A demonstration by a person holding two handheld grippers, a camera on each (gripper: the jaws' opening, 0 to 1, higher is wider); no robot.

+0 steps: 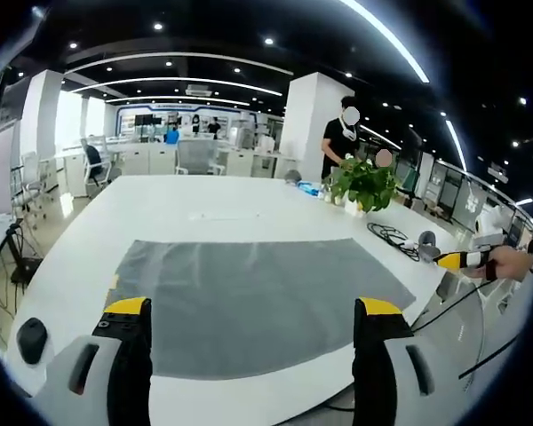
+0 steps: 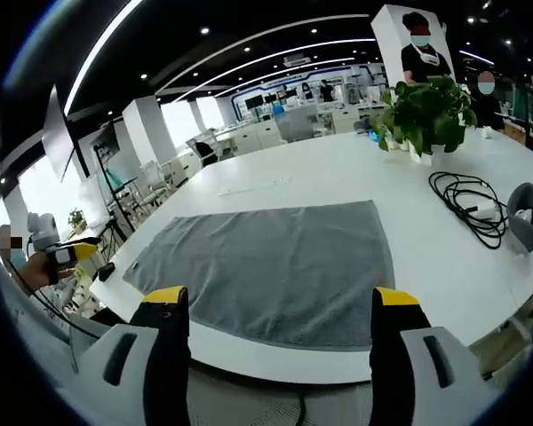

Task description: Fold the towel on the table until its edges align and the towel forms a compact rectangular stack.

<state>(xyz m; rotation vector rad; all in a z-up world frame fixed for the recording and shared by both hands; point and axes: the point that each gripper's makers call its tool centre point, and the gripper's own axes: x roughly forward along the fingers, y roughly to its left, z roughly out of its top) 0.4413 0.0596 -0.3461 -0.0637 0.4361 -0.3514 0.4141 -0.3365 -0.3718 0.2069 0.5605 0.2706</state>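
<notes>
Table (image 1: 204, 209): I see a large white table; the towel lies on its near part, with bare white surface well beyond it.
Towel (image 1: 249, 297): grey, spread flat in a single layer, no fold in it yet. I judge the task to be at its very start.
Step in hand: I read this as the approach. Both tools sit above the near edge, neither touching the cloth.
Left gripper (image 1: 253, 333): my jaws stand wide apart with nothing between them, hanging over the towel's near edge in the left gripper view.
Right gripper (image 2: 275, 319): likewise spread and empty, over the near edge in the right gripper view.
Next move: I would bring each tool down to a near corner, pinch the hem, then lift and carry that edge to the far one so the edges meet. Level travel of both hands matters, I judge.
Plant (image 2: 426, 111): potted, well beyond the towel.
Cable (image 2: 466, 204): a black coil beside the towel's far corner, apart from it.
Mouse (image 1: 31, 337): a dark one near the table's edge.
Hard to make out: my own jaws cover parts of the towel's near hem; I cannot tell how the corners there lie.
</notes>
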